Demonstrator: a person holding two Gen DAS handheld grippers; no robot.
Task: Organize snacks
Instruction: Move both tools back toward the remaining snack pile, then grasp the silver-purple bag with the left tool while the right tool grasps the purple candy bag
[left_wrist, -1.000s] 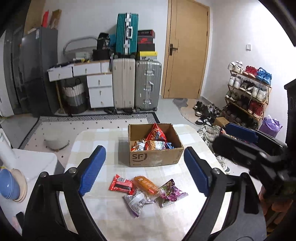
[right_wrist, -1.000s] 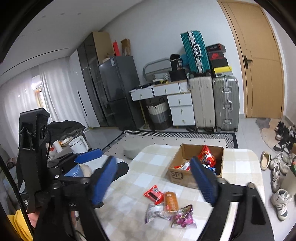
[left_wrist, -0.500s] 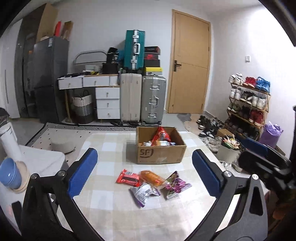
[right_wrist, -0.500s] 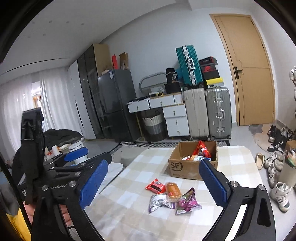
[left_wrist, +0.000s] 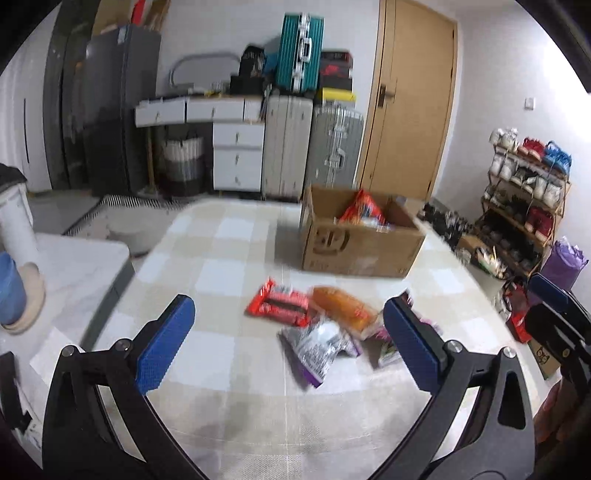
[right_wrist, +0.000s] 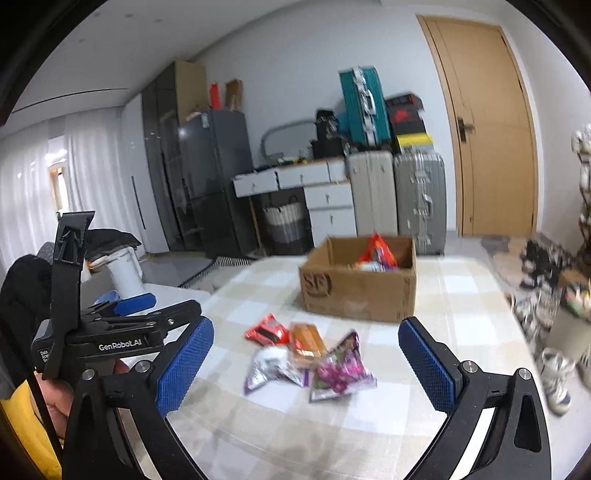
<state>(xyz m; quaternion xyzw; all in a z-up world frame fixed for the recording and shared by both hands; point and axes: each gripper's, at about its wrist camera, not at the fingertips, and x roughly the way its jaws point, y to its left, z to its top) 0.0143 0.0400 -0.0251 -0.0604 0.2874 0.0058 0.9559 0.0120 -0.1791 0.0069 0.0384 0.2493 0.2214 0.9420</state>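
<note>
A cardboard box (left_wrist: 362, 243) (right_wrist: 356, 291) with snack packets inside stands at the far side of the checked table. In front of it lie a red packet (left_wrist: 279, 303) (right_wrist: 266, 330), an orange packet (left_wrist: 343, 308) (right_wrist: 307, 341), a silver packet (left_wrist: 317, 345) (right_wrist: 269, 369) and a purple packet (right_wrist: 338, 369), partly hidden in the left wrist view. My left gripper (left_wrist: 288, 341) is open and empty, above the packets. My right gripper (right_wrist: 306, 365) is open and empty, near them. The left gripper also shows at the left of the right wrist view (right_wrist: 122, 325).
The checked table (left_wrist: 229, 258) carries everything. A white side table (left_wrist: 66, 266) with a blue bowl and white cylinder stands to the left. Suitcases (left_wrist: 291, 144), drawers and a door are at the back. A shoe rack (left_wrist: 524, 199) and shoes are on the right.
Both grippers have come down and forward toward the loose packets, which now look larger and nearer. Both stay open and empty. The views are blurred from motion.
</note>
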